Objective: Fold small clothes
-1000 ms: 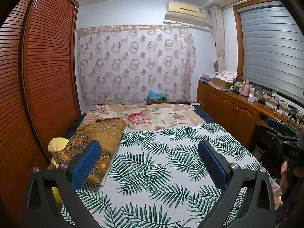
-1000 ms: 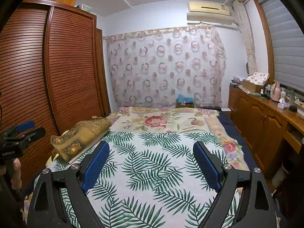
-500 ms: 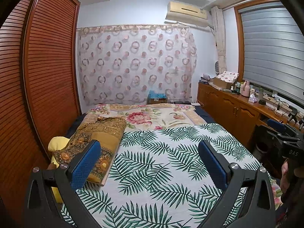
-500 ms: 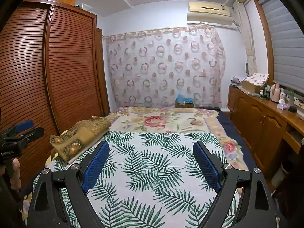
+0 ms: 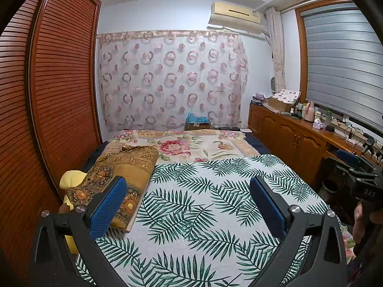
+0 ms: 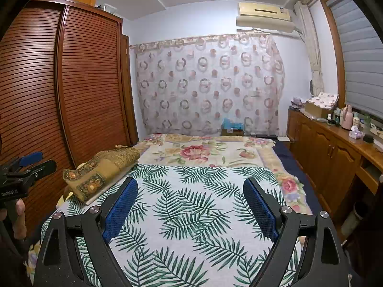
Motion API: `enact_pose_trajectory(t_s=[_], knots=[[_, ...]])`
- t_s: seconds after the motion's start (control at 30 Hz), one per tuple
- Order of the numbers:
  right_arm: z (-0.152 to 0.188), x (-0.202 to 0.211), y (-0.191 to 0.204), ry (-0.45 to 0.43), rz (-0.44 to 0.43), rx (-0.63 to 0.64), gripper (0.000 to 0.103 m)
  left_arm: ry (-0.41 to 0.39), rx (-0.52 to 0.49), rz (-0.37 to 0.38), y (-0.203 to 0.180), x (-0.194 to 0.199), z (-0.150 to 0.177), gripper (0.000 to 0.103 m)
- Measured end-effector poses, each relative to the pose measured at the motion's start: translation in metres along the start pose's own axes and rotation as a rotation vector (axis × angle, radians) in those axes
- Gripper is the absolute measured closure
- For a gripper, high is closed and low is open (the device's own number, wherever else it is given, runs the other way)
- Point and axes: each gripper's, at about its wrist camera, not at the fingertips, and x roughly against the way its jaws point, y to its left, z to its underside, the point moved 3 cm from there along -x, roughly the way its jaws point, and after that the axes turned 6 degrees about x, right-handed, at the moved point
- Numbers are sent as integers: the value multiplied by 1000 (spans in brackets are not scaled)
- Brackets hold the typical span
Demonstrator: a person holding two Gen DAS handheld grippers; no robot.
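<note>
your left gripper and right gripper hover over the palm-leaf sheet, jaws wide apart, holding nothing. the folded gold paisley cloth lies at ten o'clock on the bed.

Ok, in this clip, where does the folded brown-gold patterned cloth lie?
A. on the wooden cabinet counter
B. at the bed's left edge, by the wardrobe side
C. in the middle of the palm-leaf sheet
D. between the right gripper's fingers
B: the folded brown-gold cloth rests at the left edge of the bed, clear of both open grippers.
</note>
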Motion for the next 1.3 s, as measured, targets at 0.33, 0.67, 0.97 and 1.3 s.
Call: enact_pose_trajectory(t_s=[0.33, 0.67, 0.97, 1.3], knots=[[1, 0, -3, 1, -3, -2, 12, 1, 2, 0, 0, 0, 0, 1], [2, 0, -5, 3, -5, -1, 12, 6, 6, 5, 0, -2, 3, 1], [3, 0, -6, 4, -7, -1, 12, 8, 7, 5, 0, -2, 6, 1], [3, -1, -7, 5, -6, -1, 12, 9, 7, 4, 1, -2, 4, 1]])
